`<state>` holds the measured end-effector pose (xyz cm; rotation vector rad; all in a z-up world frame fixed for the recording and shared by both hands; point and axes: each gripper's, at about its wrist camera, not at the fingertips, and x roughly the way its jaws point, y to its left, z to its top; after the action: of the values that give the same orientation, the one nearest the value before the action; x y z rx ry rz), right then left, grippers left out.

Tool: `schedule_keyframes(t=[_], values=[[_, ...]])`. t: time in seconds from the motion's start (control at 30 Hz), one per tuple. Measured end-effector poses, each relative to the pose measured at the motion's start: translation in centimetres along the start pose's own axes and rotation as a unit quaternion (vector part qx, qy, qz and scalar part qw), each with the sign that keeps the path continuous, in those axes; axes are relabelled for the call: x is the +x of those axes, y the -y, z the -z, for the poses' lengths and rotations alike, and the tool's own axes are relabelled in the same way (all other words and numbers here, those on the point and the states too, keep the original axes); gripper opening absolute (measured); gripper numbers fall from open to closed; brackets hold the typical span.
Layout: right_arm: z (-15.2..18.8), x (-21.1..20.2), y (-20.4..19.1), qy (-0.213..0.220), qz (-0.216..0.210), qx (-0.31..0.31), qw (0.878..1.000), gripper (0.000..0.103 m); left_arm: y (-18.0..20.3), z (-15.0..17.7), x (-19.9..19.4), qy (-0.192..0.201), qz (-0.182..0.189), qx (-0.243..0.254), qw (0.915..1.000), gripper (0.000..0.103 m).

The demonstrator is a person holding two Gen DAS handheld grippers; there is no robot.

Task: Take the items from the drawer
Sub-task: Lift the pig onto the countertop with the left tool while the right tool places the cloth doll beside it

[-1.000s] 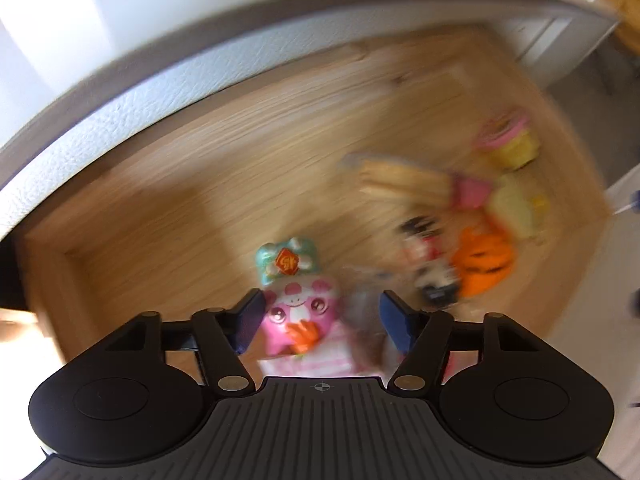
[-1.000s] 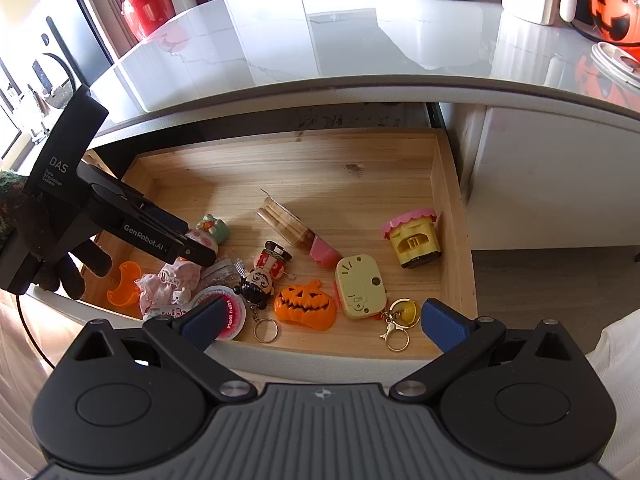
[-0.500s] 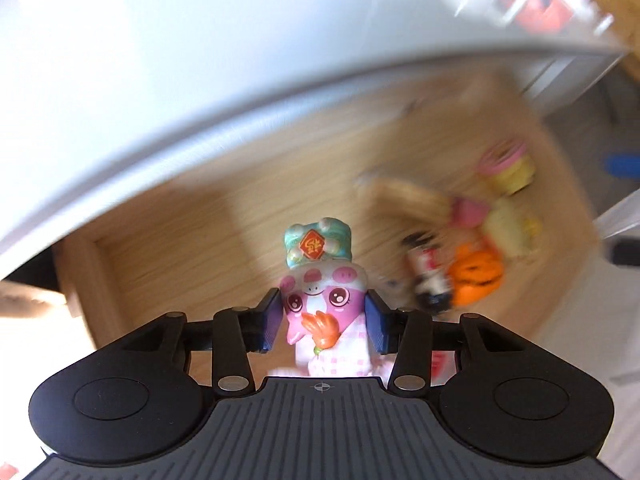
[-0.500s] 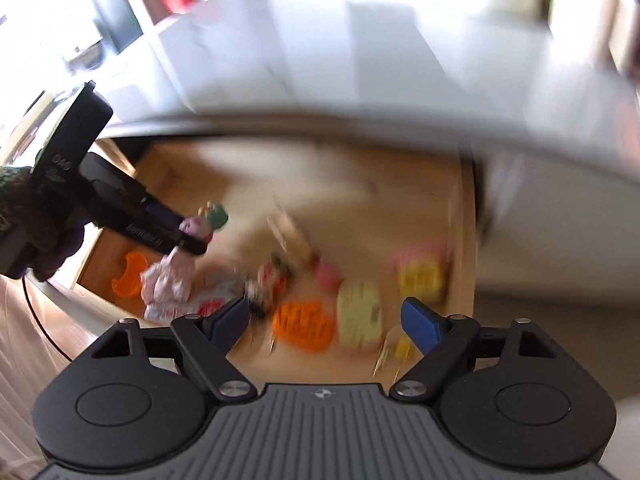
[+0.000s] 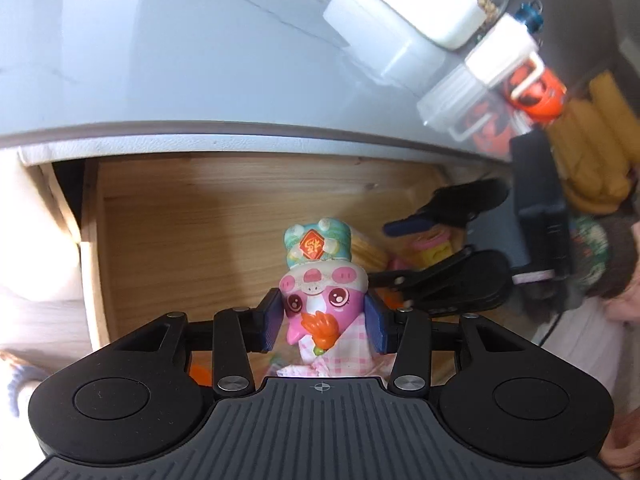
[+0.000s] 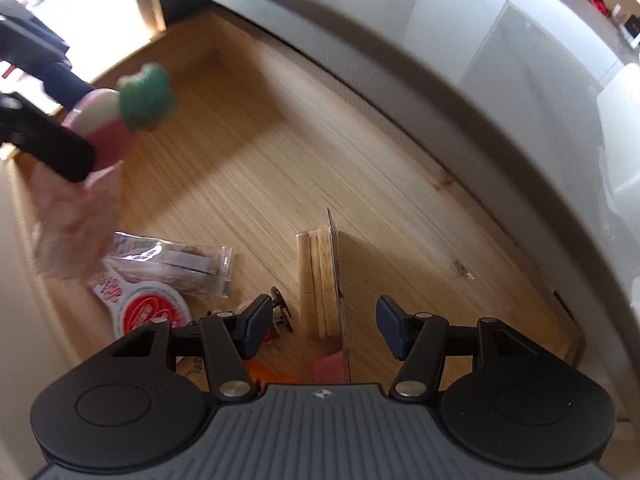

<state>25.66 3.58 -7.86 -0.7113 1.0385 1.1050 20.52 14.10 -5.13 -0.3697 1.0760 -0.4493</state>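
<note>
My left gripper [image 5: 325,322] is shut on a pink pig doll [image 5: 322,300] with a teal hat and a pink checked dress, held up above the open wooden drawer [image 5: 180,232]. In the right wrist view the same pig doll [image 6: 120,120] hangs at the upper left between the other gripper's black fingers. My right gripper [image 6: 320,326] is open, low inside the drawer [image 6: 400,216], with a clear pack of wooden sticks [image 6: 320,280] lying between its fingers. In the left wrist view the right gripper [image 5: 444,248] shows at the right, over the toys.
A red and white round packet [image 6: 148,312] and a clear plastic bag [image 6: 180,264] lie at the drawer's front left. A small figure keychain [image 6: 280,316] sits by my left finger. White containers [image 5: 400,24] and an orange pumpkin bucket [image 5: 536,92] stand on the grey countertop [image 5: 160,60].
My left gripper shut on the pig doll and lifted it out of the drawer. My right gripper moved forward and down into the drawer, over the stick pack.
</note>
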Motion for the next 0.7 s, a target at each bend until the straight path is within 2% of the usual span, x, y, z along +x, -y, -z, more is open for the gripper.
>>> schedule_keyframes(t=[0.07,0.13,0.27,0.37,0.47,0.53,0.57,0.6,0.63,0.7], values=[[-0.2,-0.1,0.0,0.000,-0.011,0.002,1.000,0.058,-0.6,0.1,-0.4,0.016,0.015,-0.023,0.9995,0.047],[-0.2,-1.2,-0.1,0.010,-0.037,-0.002,0.999,0.058,-1.4,0.1,-0.9,0.029,0.014,-0.042,0.9986,0.047],[-0.4,-4.7,-0.6,0.032,-0.135,0.011,0.990,0.058,-1.8,0.0,-1.2,0.038,0.007,-0.068,0.9970,0.047],[-0.8,-7.2,-1.7,0.058,-0.189,0.022,0.980,0.058,-2.3,-0.1,-1.3,0.040,0.024,-0.088,0.9950,0.047],[-1.5,-8.4,-3.5,0.083,-0.213,0.025,0.973,0.058,-3.0,0.1,-1.6,0.035,0.058,-0.105,0.9922,0.047],[-2.0,-8.4,-4.9,0.097,-0.216,0.020,0.971,0.057,-2.9,0.2,-1.7,0.040,0.064,-0.106,0.9915,0.047],[-2.1,-8.2,-5.7,0.096,-0.208,0.014,0.973,0.051,-2.9,0.2,-1.8,0.045,0.061,-0.103,0.9918,0.047],[-2.2,-7.9,-6.4,0.087,-0.190,0.008,0.978,0.029,-2.9,0.3,-2.1,0.050,0.057,-0.102,0.9919,0.047],[-2.1,-7.5,-6.9,0.074,-0.175,0.002,0.982,0.020,-3.0,0.3,-2.2,0.052,0.055,-0.103,0.9918,0.048],[-1.3,-7.3,-7.2,0.056,-0.152,-0.001,0.987,0.012,-3.1,0.4,-2.3,0.053,0.050,-0.105,0.9919,0.047]])
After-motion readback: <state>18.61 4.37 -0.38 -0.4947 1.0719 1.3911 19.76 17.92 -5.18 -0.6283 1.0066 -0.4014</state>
